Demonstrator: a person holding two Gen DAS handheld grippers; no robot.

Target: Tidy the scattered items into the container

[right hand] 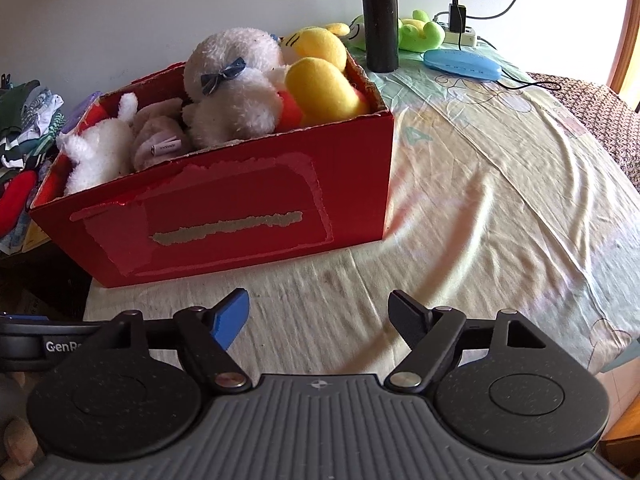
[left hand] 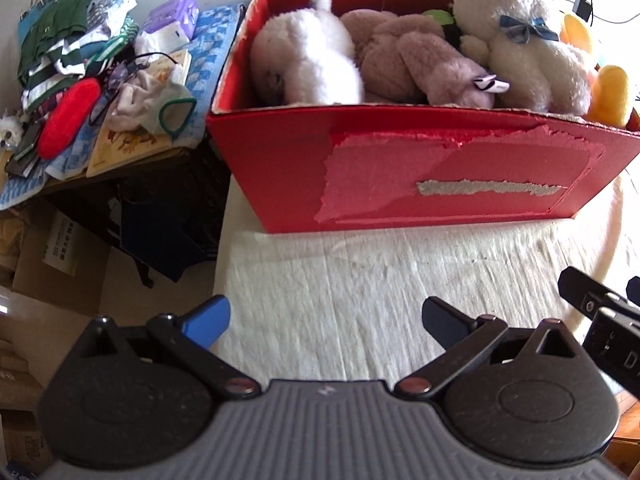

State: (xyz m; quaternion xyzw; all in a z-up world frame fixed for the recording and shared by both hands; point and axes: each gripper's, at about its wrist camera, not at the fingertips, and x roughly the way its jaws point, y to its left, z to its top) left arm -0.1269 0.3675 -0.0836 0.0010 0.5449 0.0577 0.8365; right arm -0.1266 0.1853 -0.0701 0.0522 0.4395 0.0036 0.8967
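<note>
A red cardboard box [left hand: 400,168] stands on the cloth-covered table and also shows in the right wrist view [right hand: 240,216]. It holds several plush toys: a white one [left hand: 308,56], a pinkish one [left hand: 416,64], a cream one with a blue bow [left hand: 520,48] [right hand: 236,88], and a yellow one [right hand: 320,84]. A green plush [right hand: 420,32] lies on the table behind the box. My left gripper [left hand: 326,326] is open and empty in front of the box. My right gripper [right hand: 318,316] is open and empty, also in front of the box.
A black flask [right hand: 379,16], a blue case [right hand: 462,65] and a power strip with charger [right hand: 460,32] sit at the table's back right. A side table at the left holds piled clothes [left hand: 64,52], a red pouch [left hand: 68,118] and books. Cardboard boxes [left hand: 44,260] stand on the floor.
</note>
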